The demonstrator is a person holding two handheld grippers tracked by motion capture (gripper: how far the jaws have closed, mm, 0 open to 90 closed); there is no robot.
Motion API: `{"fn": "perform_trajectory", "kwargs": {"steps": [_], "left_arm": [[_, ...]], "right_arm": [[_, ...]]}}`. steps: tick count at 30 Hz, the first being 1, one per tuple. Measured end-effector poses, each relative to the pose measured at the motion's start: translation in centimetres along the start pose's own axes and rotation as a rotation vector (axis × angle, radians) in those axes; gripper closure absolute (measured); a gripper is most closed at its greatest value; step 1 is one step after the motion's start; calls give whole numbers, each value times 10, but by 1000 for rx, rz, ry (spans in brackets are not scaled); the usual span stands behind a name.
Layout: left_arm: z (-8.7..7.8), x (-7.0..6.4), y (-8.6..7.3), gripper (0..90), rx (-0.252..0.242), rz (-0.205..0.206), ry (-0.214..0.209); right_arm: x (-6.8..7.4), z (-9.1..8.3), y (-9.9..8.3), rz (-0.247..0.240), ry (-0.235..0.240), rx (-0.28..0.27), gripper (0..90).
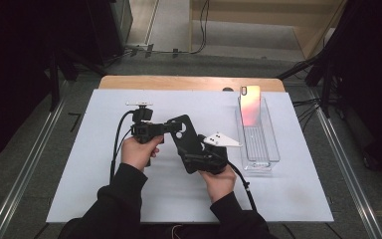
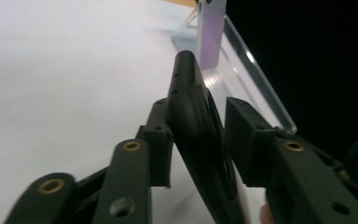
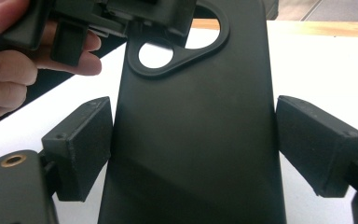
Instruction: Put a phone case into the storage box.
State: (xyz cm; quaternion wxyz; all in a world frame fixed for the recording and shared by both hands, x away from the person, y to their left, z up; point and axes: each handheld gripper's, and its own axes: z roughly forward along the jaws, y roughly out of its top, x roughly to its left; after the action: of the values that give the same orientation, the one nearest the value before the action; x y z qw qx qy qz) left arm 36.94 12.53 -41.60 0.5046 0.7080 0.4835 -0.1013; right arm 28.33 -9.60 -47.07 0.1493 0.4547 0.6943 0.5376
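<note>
1. The black phone case (image 1: pixel 185 142) is held above the white table sheet (image 1: pixel 94 169), between the two grippers. The right gripper (image 1: pixel 195 160) takes its lower end: in the right gripper view the case (image 3: pixel 193 140) runs up between the jaws, the left pad against its edge, the right pad (image 3: pixel 319 142) at its edge though contact is hard to confirm. If that pad is loose, the case could pivot and drop.
2. The left gripper (image 1: pixel 168 125) is clamped on the upper end near the camera cutout (image 3: pixel 154 55); its own view shows the case (image 2: pixel 198 135) pinched edge-on. Pulling against the right gripper could flex or twist the case free.
3. Farther off, a phone (image 1: pixel 250 104) leans upright in a clear tray (image 1: pixel 266 149). Swinging the case that way could topple it.
</note>
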Motion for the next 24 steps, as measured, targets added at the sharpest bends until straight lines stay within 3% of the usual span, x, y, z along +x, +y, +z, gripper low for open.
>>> {"fn": "perform_trajectory", "kwargs": {"steps": [7, 17, 20, 22, 24], "left_arm": [[-2, -1, 0, 765, -4, -38, -64], [-7, -4, 1, 785, -19, -52, -109], [-10, -8, 2, 785, -19, -29, -101], [-10, -10, 2, 786, -19, -14, -91], [-12, -11, 2, 787, -24, -3, -87]], "right_arm": [[-1, 2, -1, -7, 16, -7, 118], [-3, 2, 1, -13, 54, -27, 107], [-6, 2, 4, -22, 95, -19, 100], [-6, 2, 7, -38, 110, 4, 12], [-5, 3, 11, -66, 110, 26, 0]]}}
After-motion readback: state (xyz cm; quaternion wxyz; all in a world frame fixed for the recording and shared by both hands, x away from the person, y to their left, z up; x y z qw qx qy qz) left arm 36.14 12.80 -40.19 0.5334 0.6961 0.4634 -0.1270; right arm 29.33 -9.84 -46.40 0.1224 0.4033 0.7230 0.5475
